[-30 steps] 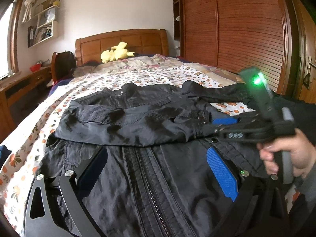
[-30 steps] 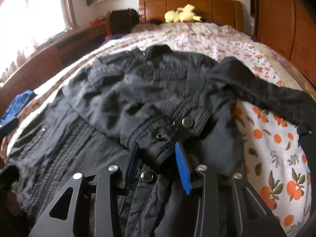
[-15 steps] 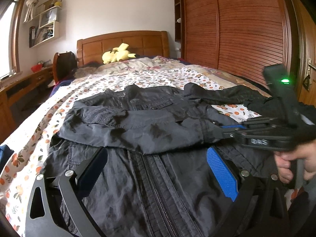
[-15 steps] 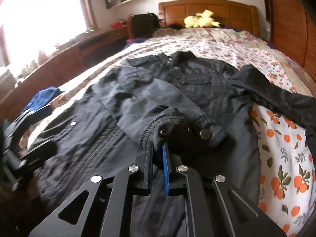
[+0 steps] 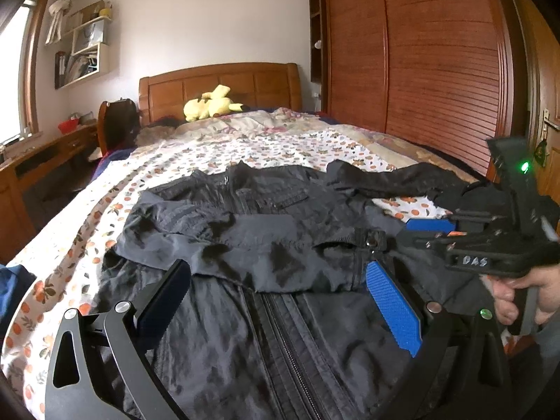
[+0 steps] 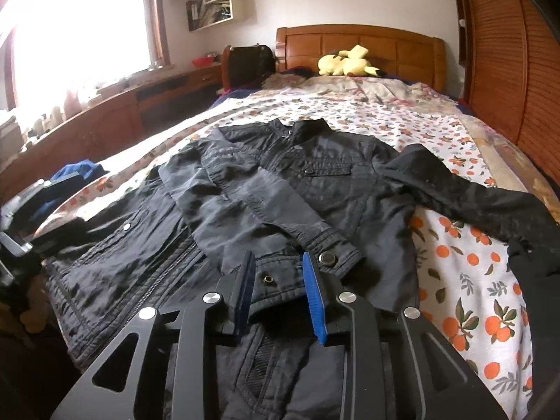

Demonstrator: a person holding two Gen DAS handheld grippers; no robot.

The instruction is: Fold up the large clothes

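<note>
Right, left wrist view first: your left gripper hovers with its fingers spread wide and nothing between them, low over the zipped front of the black jacket, which lies flat on the floral bedspread. One sleeve lies folded across the chest, its cuff beside your right gripper at the right edge of the view. The other sleeve trails out towards the wardrobe.

Now the right wrist view: your right gripper has its jaws parted, straddling the snap-button cuff without pinching it, as far as I can judge. The far sleeve stretches off to the right, unfolded. A yellow plush toy sits up by the headboard.

So the step looks like setting this sleeve down tidily. Lift the right gripper straight up off the cuff so you don't drag it. Use the left one to press the crease flat. Then go for that outstretched sleeve, taking it near the cuff.
</note>
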